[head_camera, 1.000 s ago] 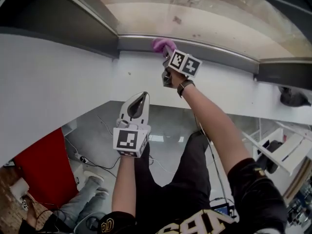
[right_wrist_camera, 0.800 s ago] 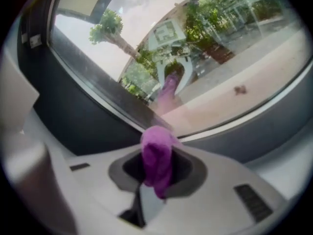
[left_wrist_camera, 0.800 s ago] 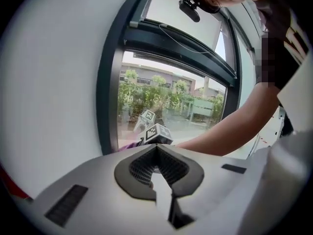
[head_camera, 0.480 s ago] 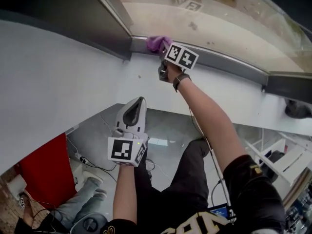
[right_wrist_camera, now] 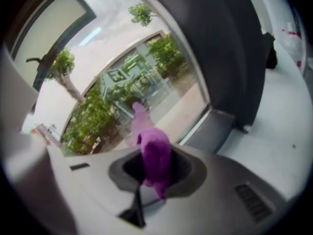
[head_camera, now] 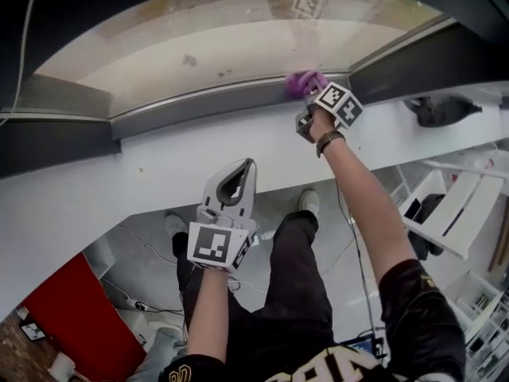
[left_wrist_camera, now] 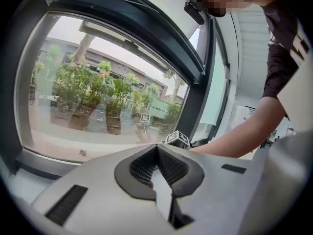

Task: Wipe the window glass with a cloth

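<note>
My left gripper (head_camera: 241,173) hangs well short of the window glass (head_camera: 223,46), jaws pressed together on nothing. Further right, my right gripper (head_camera: 312,94) clamps the purple cloth (head_camera: 301,83). The cloth's long axis runs along the jaws, and its tip points far, at the pane's near right corner by the grey frame (head_camera: 199,106).

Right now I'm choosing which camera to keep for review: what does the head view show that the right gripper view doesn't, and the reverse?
Only the head view: the left gripper, held low and away from the glass, and the person's legs. Only the right gripper view: trees outside and the cloth's pale reflection. Both: the right gripper shut on the purple cloth, at the lower edge of the window glass near the dark frame.
</note>
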Motion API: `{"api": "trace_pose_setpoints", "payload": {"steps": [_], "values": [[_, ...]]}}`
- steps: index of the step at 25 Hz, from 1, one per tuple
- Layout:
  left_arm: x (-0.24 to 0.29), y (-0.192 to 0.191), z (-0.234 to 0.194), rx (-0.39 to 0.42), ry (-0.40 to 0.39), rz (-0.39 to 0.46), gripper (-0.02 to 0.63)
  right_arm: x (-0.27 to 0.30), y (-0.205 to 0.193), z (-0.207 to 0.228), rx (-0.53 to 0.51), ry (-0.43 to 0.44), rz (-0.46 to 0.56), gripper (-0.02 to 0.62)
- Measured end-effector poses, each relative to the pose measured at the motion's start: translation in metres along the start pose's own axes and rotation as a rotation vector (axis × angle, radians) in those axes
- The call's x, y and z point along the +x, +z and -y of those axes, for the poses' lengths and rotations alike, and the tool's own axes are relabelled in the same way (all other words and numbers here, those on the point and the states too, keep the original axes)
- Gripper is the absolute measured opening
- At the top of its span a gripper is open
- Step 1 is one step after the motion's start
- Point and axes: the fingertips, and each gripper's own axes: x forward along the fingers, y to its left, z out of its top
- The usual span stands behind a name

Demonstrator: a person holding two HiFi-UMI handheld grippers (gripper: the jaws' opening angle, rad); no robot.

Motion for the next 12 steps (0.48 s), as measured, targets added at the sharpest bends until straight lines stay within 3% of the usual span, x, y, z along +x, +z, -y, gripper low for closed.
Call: {"api": "trace_pose_setpoints", "payload": {"steps": [3, 7, 9, 12], "values": [[0.025, -0.001, 0.035, 0.006, -0.039, -0.019, 0.015, -0.012, 0.051, 0.046, 0.055, -0.051, 0.065, 0.078], [0.031, 0.013, 0.049, 0.041, 0.019, -0.053, 0.015, -0.052, 0.064, 0.033, 0.075, 0.028, 0.045, 0.078], [0.024, 0.03, 0.045, 0.026, 0.1, -0.037, 0.015, -0.081, 0.057, 0.006, 0.0, 0.09, 0.009, 0.078], [0.006, 0.076, 0.047, -0.021, 0.206, 0.041, 0.015, -0.145, 0.046, -0.059, -0.263, 0.211, 0.0, 0.078]]}}
